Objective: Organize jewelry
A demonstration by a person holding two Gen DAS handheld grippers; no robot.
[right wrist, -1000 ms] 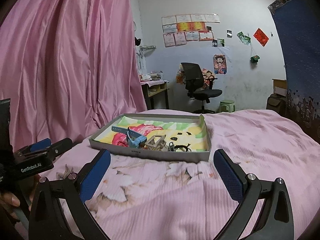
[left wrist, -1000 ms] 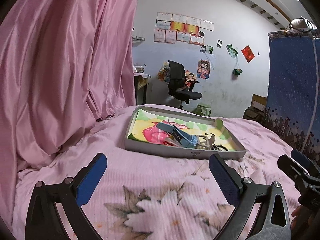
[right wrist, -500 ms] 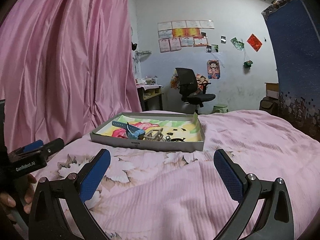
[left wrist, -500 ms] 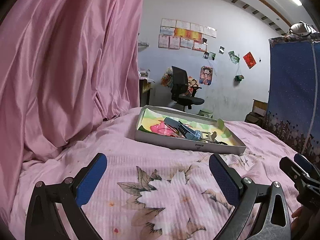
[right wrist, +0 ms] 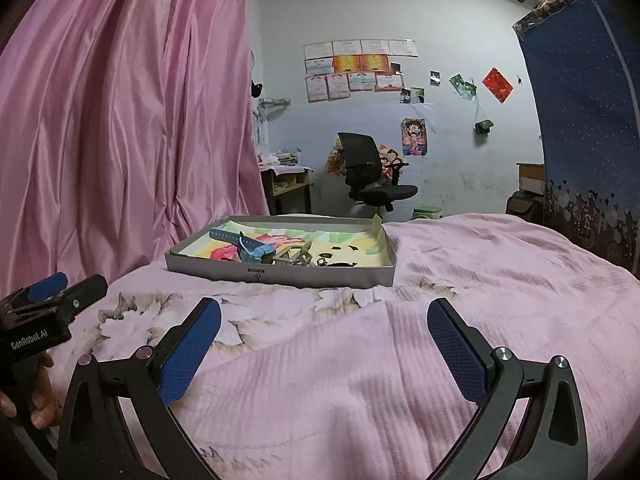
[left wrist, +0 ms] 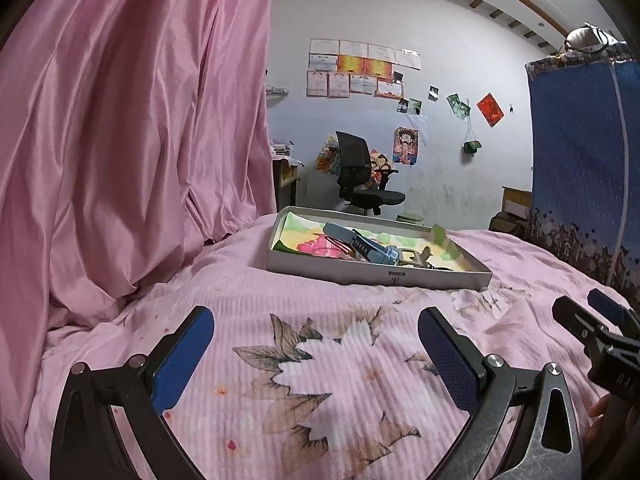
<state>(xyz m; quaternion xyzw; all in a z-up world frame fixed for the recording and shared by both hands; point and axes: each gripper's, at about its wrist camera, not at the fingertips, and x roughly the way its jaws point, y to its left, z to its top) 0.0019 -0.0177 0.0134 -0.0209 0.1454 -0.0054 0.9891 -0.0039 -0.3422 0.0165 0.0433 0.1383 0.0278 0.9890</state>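
A pink floral bedspread (right wrist: 460,280) covered the bed beside a pink curtain (left wrist: 120,140). On it, well ahead of both grippers, sat a shallow grey tray (right wrist: 280,274) holding a blue watch strap (right wrist: 248,246), a beige hair claw (right wrist: 298,257) and small dark pieces. The left gripper (left wrist: 316,346) and right gripper (right wrist: 324,338) hovered with jaws spread wide, holding nothing.

Both cameras are sitting low over the bed (left wrist: 320,360), looking forward past their own tongs. Both are seeing the same tray (left wrist: 376,276) (right wrist: 280,276) nearby and the back wall (right wrist: 440,140) far off.
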